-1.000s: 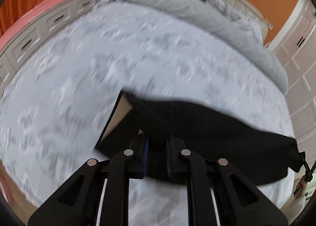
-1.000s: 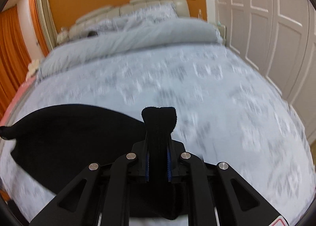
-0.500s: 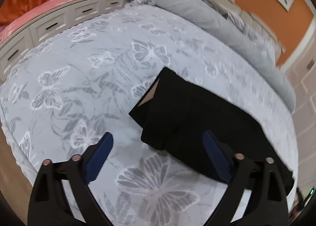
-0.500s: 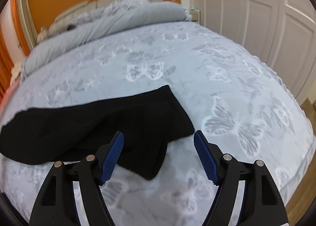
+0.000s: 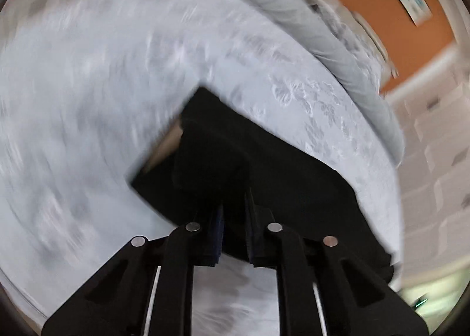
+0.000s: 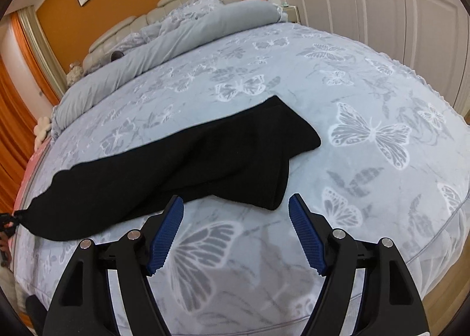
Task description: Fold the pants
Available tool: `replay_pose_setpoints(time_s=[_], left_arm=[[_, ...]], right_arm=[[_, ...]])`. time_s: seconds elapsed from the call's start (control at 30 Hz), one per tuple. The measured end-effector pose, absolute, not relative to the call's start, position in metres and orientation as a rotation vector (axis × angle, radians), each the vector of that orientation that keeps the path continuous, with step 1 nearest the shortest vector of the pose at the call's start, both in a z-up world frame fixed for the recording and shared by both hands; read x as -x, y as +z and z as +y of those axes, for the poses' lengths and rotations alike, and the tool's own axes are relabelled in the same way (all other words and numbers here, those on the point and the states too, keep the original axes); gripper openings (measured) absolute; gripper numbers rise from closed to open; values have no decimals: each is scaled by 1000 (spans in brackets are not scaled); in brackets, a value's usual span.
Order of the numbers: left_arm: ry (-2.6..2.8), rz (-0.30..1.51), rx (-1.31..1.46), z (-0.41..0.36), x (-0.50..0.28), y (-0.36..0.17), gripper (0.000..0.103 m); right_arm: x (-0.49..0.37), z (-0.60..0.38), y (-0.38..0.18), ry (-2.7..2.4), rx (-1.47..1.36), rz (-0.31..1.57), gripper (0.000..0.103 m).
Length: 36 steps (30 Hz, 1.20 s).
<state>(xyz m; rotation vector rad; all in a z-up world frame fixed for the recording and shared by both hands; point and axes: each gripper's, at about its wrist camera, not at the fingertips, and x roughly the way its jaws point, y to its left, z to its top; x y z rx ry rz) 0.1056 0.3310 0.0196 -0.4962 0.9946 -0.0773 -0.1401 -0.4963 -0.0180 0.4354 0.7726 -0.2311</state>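
Left gripper (image 5: 235, 220) has its jaws drawn in on the near edge of the black pants (image 5: 264, 177); view blurred. Right gripper (image 6: 236, 227) hangs with jaws spread wide, holding nothing, just short of the pants (image 6: 182, 160) lying across the butterfly-print bedspread (image 6: 367, 77).

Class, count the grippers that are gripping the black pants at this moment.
1. The left gripper is shut on the black pants; the right gripper hangs open, short of them.
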Motion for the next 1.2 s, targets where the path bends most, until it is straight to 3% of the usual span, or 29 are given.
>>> replay_pose_setpoints(time_s=[0.1,0.2,0.33,0.43,0.53,0.63,0.67,0.7,0.73,0.77,0.87,0.93,1.03,1.1,1.2], left_arm=[[132,1036,327,344,-98,4,27],[168,999,410,363,-66,0,28],[240,940,355,348,-30,20,60],[205,898,263,305,-21,38,63],[133,877,287,275,-19,43,72],[51,877,317,242,-25,39,72],[36,884,302,227,-29,35,72],[27,892,288,216,-33,32,72],[28,897,272,208,-35,29,72],[38,903,252,197,-38,26,72],[23,918,201,173,-41,20,72],[16,932,152,159,-42,13,72],[2,930,93,137,-39,2,72],[-6,926,67,123,-37,-3,72],[-36,918,29,102,-32,-4,72]], right_arm=[[135,-496,-27,-231,-440,795,72],[134,-499,-36,-243,-460,814,72],[138,-513,-36,-248,-522,789,74],[131,-523,-33,-230,-582,766,80],[108,-530,-30,-215,-576,755,80],[70,-543,-36,-252,-546,809,82],[58,-548,-39,-245,-540,817,73],[40,-552,-40,-199,-531,841,53],[30,-554,-39,-167,-537,859,10],[26,-554,-27,-141,-535,823,8],[45,-534,36,-54,-320,597,8],[65,-526,47,-83,-159,577,10],[95,-545,-6,-238,-93,752,55],[117,-560,-36,-286,-152,856,55],[161,-580,-46,-258,-434,826,55]])
